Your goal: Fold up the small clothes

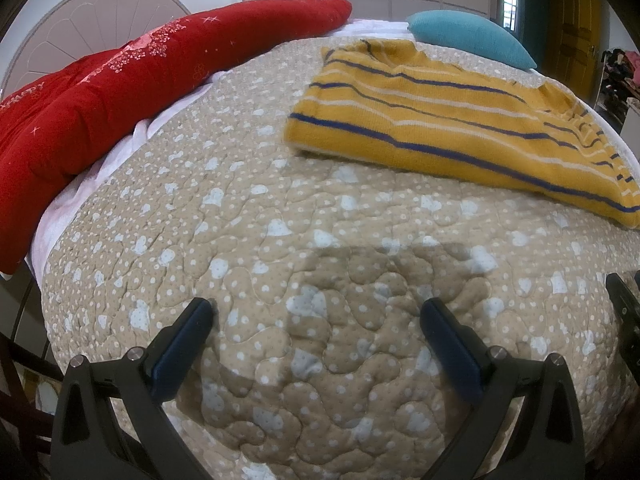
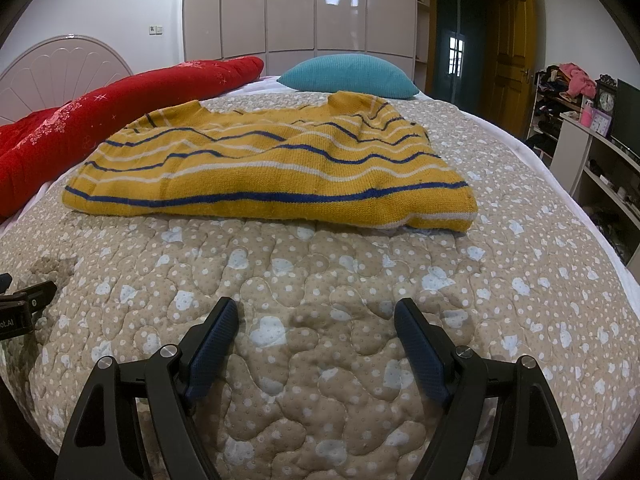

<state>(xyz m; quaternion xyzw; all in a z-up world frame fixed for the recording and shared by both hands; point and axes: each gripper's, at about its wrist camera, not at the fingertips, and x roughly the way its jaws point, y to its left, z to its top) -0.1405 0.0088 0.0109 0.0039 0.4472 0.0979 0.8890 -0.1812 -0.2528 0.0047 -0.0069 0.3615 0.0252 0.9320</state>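
A small mustard-yellow knit sweater (image 2: 272, 160) with blue and white stripes lies flat on the quilted bed; in the left wrist view the sweater (image 1: 452, 120) sits at the upper right. My right gripper (image 2: 316, 312) hovers over bare quilt just in front of the sweater's hem, open, nothing between its fingers. My left gripper (image 1: 318, 310) is also open over bare quilt, short of the sweater and to its left. The left gripper's tip (image 2: 38, 292) shows at the left edge of the right wrist view, the right gripper's finger (image 1: 624, 304) at the other view's right edge.
A beige quilt (image 2: 320, 380) with white hearts covers the bed. A long red cushion (image 1: 100, 96) lies along the left side and a teal pillow (image 2: 348, 76) at the head. Shelves with a clock and clutter (image 2: 592, 120) stand off the right side.
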